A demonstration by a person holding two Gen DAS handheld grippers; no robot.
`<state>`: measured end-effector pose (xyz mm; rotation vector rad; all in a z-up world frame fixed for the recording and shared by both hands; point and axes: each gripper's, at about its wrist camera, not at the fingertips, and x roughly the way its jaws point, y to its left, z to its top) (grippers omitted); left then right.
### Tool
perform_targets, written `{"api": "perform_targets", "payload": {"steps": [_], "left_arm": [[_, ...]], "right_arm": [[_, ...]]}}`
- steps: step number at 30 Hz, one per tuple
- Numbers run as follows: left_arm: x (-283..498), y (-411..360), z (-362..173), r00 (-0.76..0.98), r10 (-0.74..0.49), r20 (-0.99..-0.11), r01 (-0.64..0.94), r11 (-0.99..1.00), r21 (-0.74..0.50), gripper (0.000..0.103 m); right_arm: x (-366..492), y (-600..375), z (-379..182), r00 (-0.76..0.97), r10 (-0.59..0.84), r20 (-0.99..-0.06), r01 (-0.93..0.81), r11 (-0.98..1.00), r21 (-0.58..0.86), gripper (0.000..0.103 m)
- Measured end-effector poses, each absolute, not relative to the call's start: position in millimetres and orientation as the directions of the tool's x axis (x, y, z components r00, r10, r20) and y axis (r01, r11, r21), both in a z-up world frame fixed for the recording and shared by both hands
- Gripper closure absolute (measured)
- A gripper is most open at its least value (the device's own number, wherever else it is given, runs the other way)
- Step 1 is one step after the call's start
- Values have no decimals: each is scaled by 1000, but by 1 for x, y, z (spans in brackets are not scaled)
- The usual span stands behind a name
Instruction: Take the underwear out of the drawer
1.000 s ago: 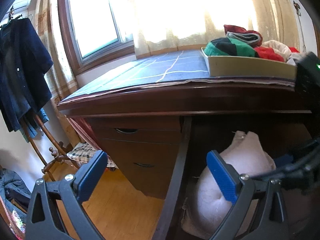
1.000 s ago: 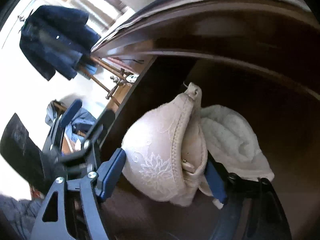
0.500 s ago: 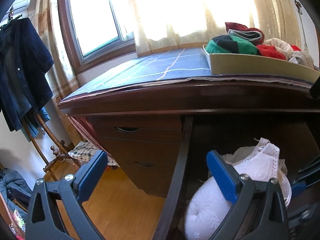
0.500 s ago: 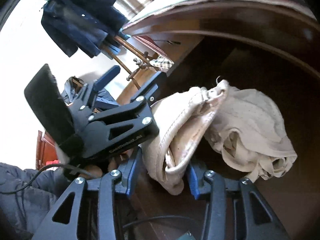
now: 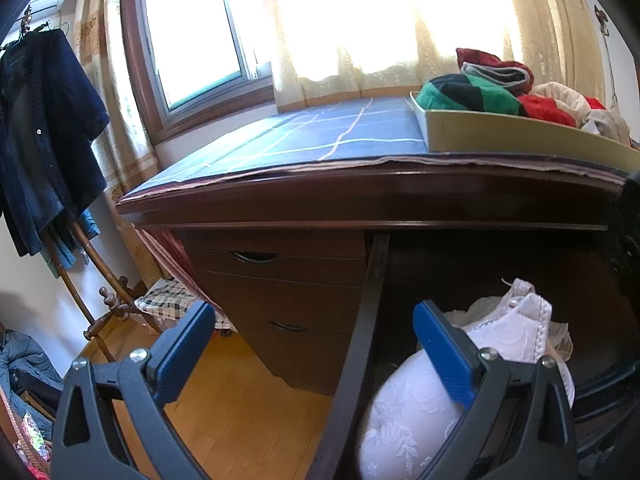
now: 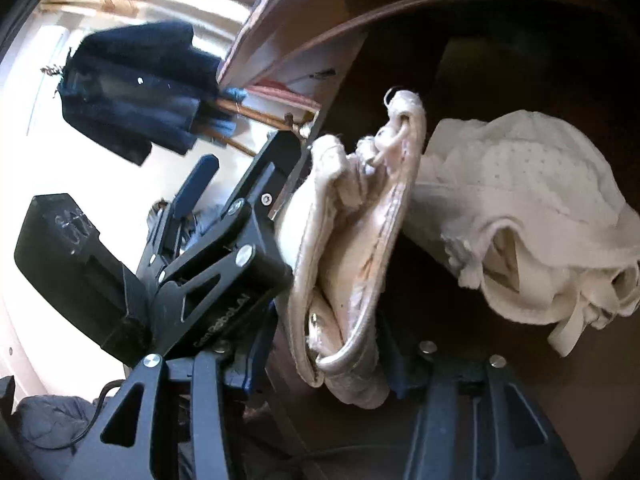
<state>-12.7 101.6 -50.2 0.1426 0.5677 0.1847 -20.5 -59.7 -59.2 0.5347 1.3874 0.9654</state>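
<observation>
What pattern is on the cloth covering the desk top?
Blue cloth with a thin pale grid of lines, clearest in the left wrist view.

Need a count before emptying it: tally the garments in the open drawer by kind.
Lace bra, pinched in the right gripper: 1
Cream dotted garment lying beside it: 1
Total: 2

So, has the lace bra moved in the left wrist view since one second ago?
Yes. The lace bra, clamped in the right tool, has tipped toward the drawer's left wall; its strap end now points up.
</observation>
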Motion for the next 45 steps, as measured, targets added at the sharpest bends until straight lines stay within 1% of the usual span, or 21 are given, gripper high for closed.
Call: {"api": "perform_targets", "payload": {"steps": [1,5,9,14,19,23,25,28,29,30,31,32,33,34,36,38,40,41,42,44,45], "left_arm": [[-13,101,-51,828,214,-519,-131,973,191,2],[-14,101,-49,830,215,-515,-129,972,198,2],[-15,102,-48,832,208,-514,-131,974,183,1],[-15,102,-49,830,210,-517,-134,974,181,1],[-13,99,-50,828,222,-515,-135,970,201,1],[-12,99,-50,825,228,-518,-138,969,205,1],[-12,99,-51,824,230,-518,-140,968,207,1],[-11,98,-51,823,232,-519,-140,968,209,1],[-11,98,-51,823,232,-518,-139,967,211,1],[-11,98,-51,824,232,-518,-139,967,211,1],[-12,98,-51,824,232,-517,-139,967,212,1],[-12,99,-51,824,232,-517,-139,967,212,1],[-12,98,-51,824,232,-517,-140,967,211,1],[-12,98,-51,824,232,-517,-140,967,211,1],[-12,98,-51,824,234,-517,-139,967,215,1],[-12,98,-50,823,235,-517,-138,966,218,1],[-12,98,-50,823,235,-517,-138,966,218,1],[-12,98,-50,823,235,-517,-139,966,218,1],[-12,98,-50,823,235,-517,-139,966,219,1],[-12,97,-50,823,239,-515,-140,965,223,1],[-12,98,-50,823,241,-514,-142,964,224,1]], "right_arm": [[-25,-65,-61,-72,824,-563,-234,534,812,53],[-35,-87,-66,-38,862,-505,-147,495,856,64],[-48,-117,-58,27,880,-475,-128,474,871,69],[-66,-166,-51,131,909,-396,-66,407,911,70],[-84,-234,-53,264,923,-280,10,288,958,71],[-92,-273,-59,352,898,-263,50,263,964,71],[-97,-288,-64,394,896,-206,68,195,978,71],[-106,-313,-69,486,872,-52,58,27,998,71],[-108,-321,-69,508,860,-51,58,25,998,71],[-109,-327,-69,523,848,-80,66,53,996,72],[-110,-333,-67,526,835,-158,87,132,987,72],[-110,-336,-64,519,811,-270,113,248,962,72],[-113,-334,-63,513,789,-338,127,319,939,72],[-114,-332,-64,504,775,-382,141,363,921,72],[-117,-332,-66,498,780,-378,144,355,924,71],[-119,-334,-63,505,767,-395,154,370,916,71],[-119,-342,-58,523,745,-414,175,381,908,66],[-120,-348,-56,535,744,-401,184,361,914,51],[-119,-350,-55,534,748,-393,194,345,919,32],[-119,-344,-44,526,766,-370,183,323,928,16],[-120,-342,-38,513,766,-387,177,347,921,13]]}}
